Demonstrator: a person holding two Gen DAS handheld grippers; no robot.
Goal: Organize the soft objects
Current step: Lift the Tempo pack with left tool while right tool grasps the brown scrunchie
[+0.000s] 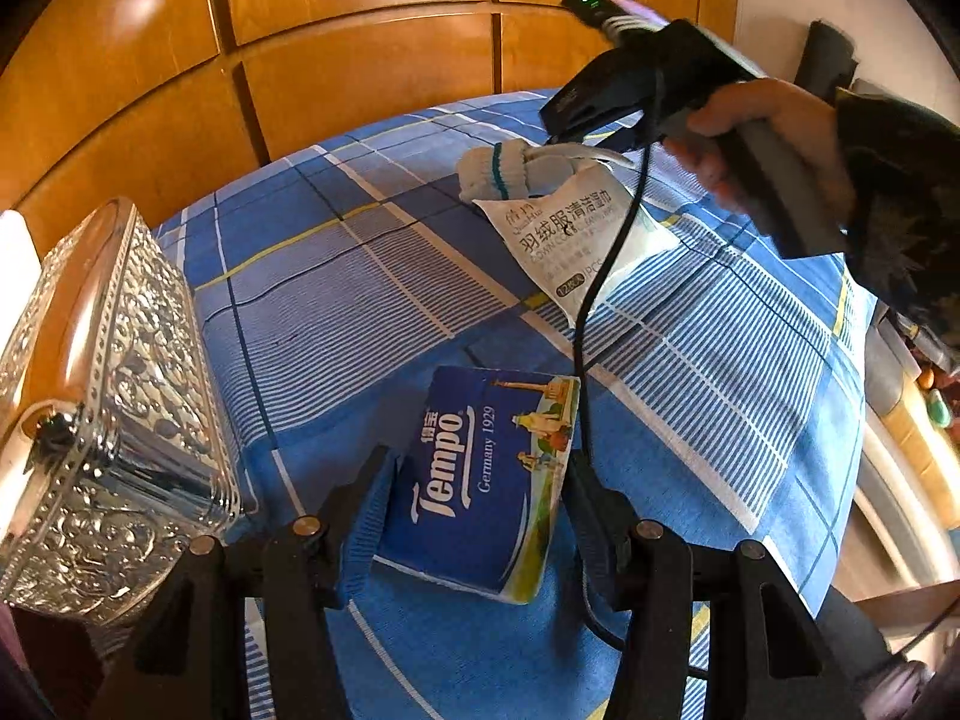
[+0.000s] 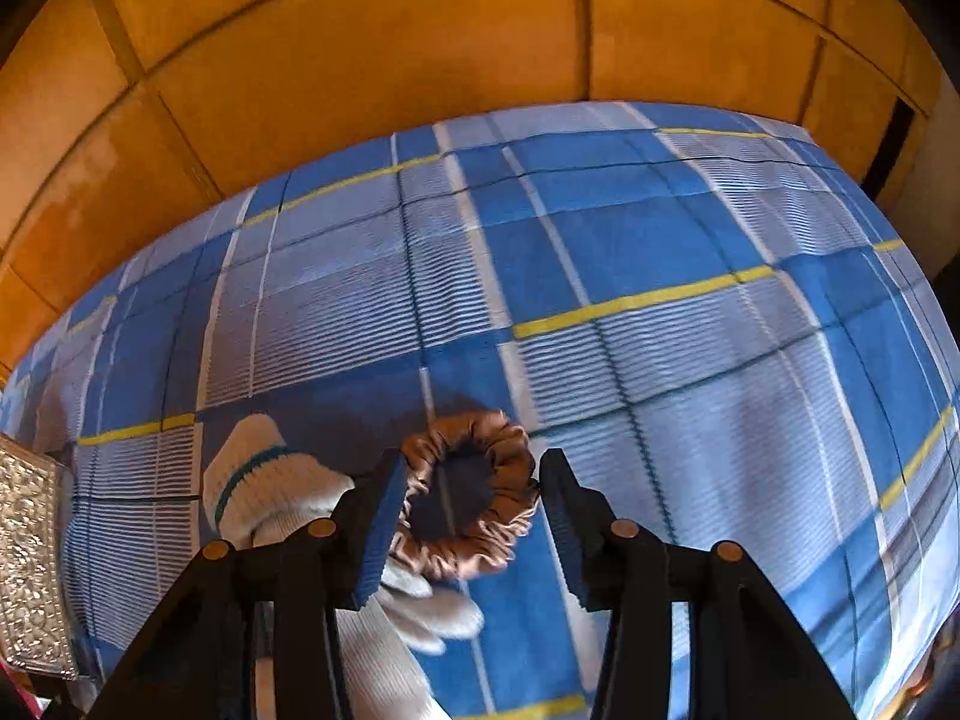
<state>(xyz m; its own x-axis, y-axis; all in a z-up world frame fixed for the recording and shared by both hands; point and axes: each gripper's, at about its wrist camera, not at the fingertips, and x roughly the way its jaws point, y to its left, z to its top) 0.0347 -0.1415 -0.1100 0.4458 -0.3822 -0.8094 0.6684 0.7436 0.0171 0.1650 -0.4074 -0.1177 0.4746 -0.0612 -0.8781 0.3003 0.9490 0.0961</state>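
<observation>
1. Your left gripper (image 1: 477, 495) has its jaws spread wide on either side of the tissue pack (image 1: 480, 483). The pack lies flat on the bed (image 1: 336, 300) near its front edge. Whether the pads touch the pack, you cannot tell from here.
2. Just left of that gripper, at the bed's left edge, stands the silver box (image 1: 114, 408), embossed and shiny.
3. A black cable (image 1: 591, 300) runs from your right gripper down past the pack's right side.
4. Further in, toward the middle of the bed, lies the white wipes packet (image 1: 576, 240), tilted. Its far corner touches the glove (image 1: 510, 171).
5. Your right gripper (image 2: 471, 519) also has its jaws open, gripping nothing. They straddle the brown scrunchie (image 2: 474, 492), which lies on the bed; the left pad looks to be against its left side, the right pad right at its rim.
6. The scrunchie's near-left rim overlaps the glove's fingers. The glove is white with a teal band at the cuff, and it lies just left of the scrunchie.
7. Your right hand (image 1: 762, 138) shows in the left wrist view, wrapped around the gripper's handle above the packet.
8. Beyond the bed's far edge stand the orange wooden panels (image 2: 372, 48).
</observation>
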